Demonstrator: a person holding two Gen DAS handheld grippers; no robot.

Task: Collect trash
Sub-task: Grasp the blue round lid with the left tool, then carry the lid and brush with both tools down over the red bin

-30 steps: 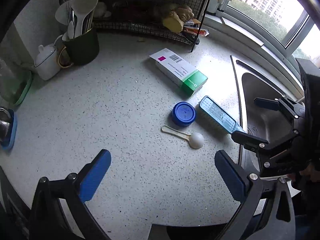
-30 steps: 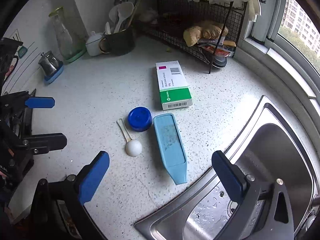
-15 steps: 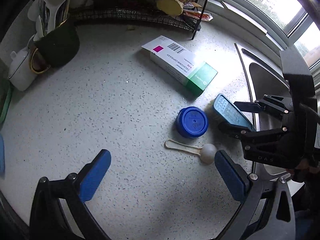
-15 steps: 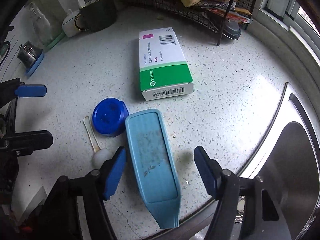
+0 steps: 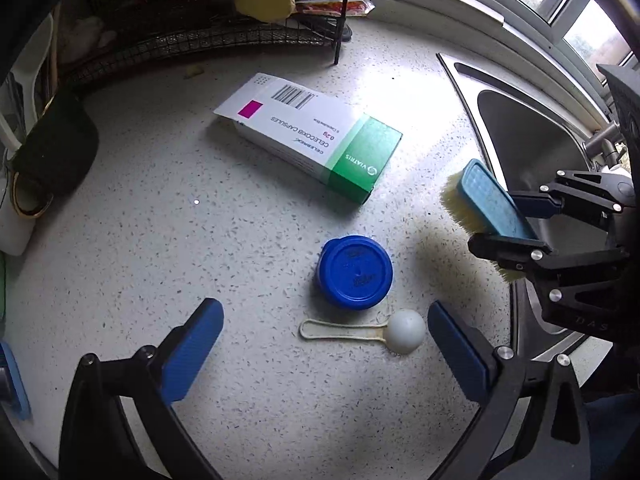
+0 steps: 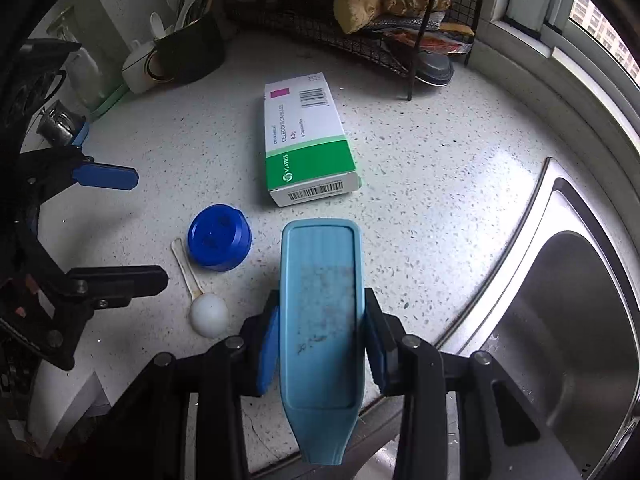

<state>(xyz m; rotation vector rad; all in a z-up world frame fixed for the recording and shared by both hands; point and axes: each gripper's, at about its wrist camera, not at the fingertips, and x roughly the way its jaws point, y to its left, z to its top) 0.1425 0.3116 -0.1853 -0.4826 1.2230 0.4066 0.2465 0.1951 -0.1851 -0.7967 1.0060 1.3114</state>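
progress: early days, nothing binned yet | right gripper [image 6: 320, 344]: your jaws are closing on the blue brush [image 6: 322, 320], lifted off the counter [image 6: 420, 208] | left gripper [image 5: 320, 340]: jaws spread wide, empty, above the blue lid [image 5: 355, 272] and white scoop [image 5: 404, 332] | left: medicine box [image 5: 312, 136], lid, scoop all lying loose

Both grippers have black angular frames, silver screws and blue padded fingers [image 5: 192, 344].

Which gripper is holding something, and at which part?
The right gripper is closing on the blue brush, across its long sides. The left gripper holds nothing.
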